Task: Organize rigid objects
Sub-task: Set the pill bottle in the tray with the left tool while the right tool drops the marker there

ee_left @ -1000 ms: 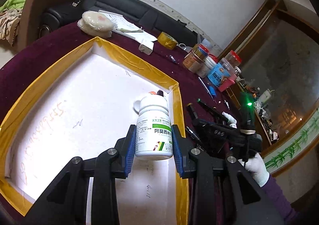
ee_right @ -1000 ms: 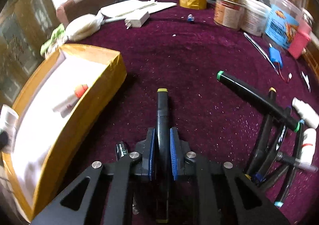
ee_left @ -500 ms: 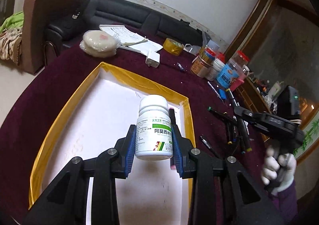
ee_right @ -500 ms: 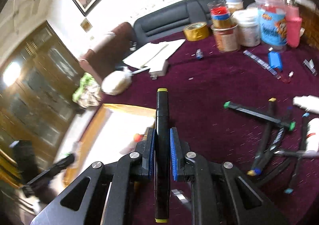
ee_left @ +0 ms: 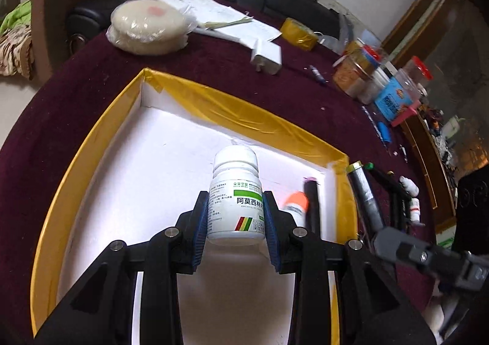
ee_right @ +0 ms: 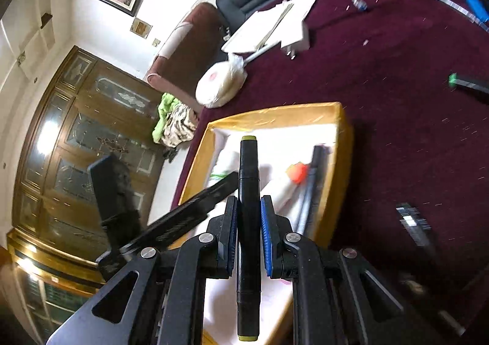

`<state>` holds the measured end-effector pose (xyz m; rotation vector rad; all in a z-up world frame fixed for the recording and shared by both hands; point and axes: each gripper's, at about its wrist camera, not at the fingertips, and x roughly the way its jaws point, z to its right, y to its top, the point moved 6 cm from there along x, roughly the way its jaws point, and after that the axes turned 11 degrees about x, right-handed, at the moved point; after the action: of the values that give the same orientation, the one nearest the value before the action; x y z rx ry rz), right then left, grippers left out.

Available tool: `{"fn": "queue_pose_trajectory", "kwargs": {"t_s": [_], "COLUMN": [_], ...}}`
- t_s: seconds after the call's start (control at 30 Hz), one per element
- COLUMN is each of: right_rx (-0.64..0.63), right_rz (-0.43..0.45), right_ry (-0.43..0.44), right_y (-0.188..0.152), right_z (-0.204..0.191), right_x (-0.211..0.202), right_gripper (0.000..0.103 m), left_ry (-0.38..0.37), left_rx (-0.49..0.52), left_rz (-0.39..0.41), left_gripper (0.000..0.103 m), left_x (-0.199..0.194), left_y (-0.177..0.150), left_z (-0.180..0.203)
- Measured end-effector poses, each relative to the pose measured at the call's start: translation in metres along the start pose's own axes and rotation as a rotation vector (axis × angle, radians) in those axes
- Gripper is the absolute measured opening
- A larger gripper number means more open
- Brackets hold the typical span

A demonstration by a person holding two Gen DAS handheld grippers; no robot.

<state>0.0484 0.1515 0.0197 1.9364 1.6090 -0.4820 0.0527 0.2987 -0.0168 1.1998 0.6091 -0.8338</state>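
The left tool (ee_left: 235, 216) is clamped on a white pill bottle (ee_left: 234, 207), its blue pads squeezing the labelled sides so the bottle hangs upright, cap away from the camera, over the white floor of the yellow-taped box (ee_left: 91, 143). Gripping it at the middle probably lets it be set down standing, and the open stretch of floor beneath looks like the intended spot.

Further right in the box, against the side wall, lie an orange-capped tube (ee_left: 295, 202) and a dark pen (ee_left: 311, 207), seemingly lined up along that edge to leave space free.

The right tool (ee_right: 249, 222) is clenched on a black marker (ee_right: 249, 222), held lengthwise between the pads, its yellow-green tip pointing ahead over the box (ee_right: 345, 143). That alignment likely suits laying it parallel to the pen (ee_right: 314, 179). More markers (ee_left: 394, 189) wait on the maroon table (ee_left: 214, 69) beyond the box.
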Motion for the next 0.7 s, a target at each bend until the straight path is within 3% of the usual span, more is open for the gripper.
{"fn": "queue_pose_trajectory", "kwargs": {"t_s": [0.27, 0.5, 0.7], "right_rx": [0.094, 0.099, 0.028], "right_rz": [-0.053, -0.032, 0.032], "right_ry": [0.03, -0.067, -0.146], "right_y": [0.002, 0.007, 0.015], "right_z": [-0.001, 0.003, 0.002], "right_x": [0.038, 0.059, 0.057], "right_gripper": [0.013, 0.014, 0.017], "left_ry": [-0.049, -0.088, -0.089], "left_rx": [-0.109, -0.138, -0.15], "left_rz": [0.053, 0.166, 0.212], "left_gripper": [0.036, 0.053, 0.056], "left_x": [-0.025, -0.076, -0.101], "left_y": [-0.01, -0.024, -0.034], "left_z": [-0.017, -0.023, -0.027]}}
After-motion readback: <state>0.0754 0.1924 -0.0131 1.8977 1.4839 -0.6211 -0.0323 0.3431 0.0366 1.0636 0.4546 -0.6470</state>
